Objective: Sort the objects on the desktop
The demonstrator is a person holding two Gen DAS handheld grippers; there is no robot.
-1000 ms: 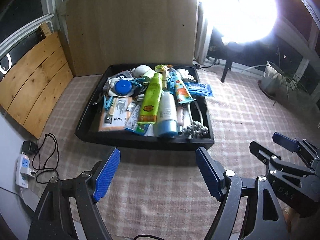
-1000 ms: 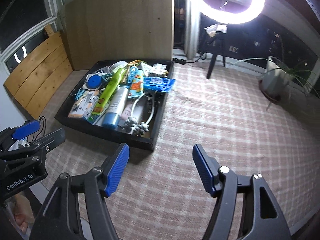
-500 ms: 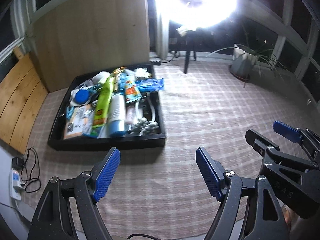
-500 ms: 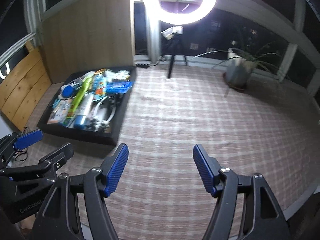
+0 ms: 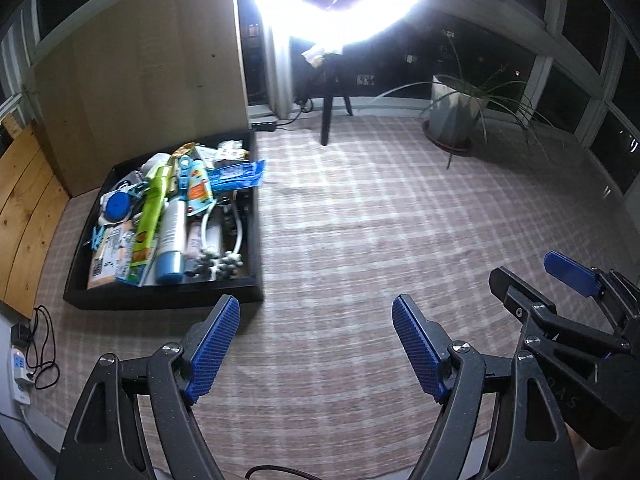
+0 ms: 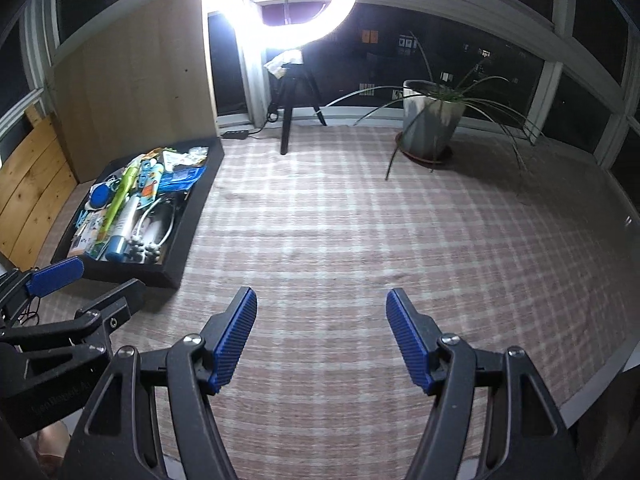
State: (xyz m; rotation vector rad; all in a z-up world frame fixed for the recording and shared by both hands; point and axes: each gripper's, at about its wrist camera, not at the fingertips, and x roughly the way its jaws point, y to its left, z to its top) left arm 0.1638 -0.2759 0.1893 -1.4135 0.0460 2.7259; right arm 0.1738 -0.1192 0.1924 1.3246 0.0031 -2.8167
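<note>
A black tray [image 5: 168, 294] [image 6: 182, 256] stands at the left of a checked cloth. It is heaped with small items: a yellow-green bottle [image 5: 154, 204] [image 6: 120, 192], a white bottle with a blue cap [image 5: 170, 246] [image 6: 120, 232], a blue round lid [image 5: 117, 206], a blue packet [image 5: 236, 174] and a grey bead string [image 5: 218, 262]. My left gripper [image 5: 316, 308] hovers open and empty over bare cloth, right of the tray's near corner. My right gripper [image 6: 320, 300] is open and empty too, further right over the cloth. Each gripper shows at the other view's edge.
A ring light on a tripod [image 6: 288, 120] glares at the back. A potted plant [image 6: 432, 120] stands at the back right. Wood panels [image 5: 24, 208] lean at the left, with a power strip and cables [image 5: 24, 364] below. The cloth's edge [image 6: 600, 384] curves at the lower right.
Both views have swung to the right, so the tray has slid from the middle toward the left. The plant and open cloth have come into view. Both grippers stayed open.
</note>
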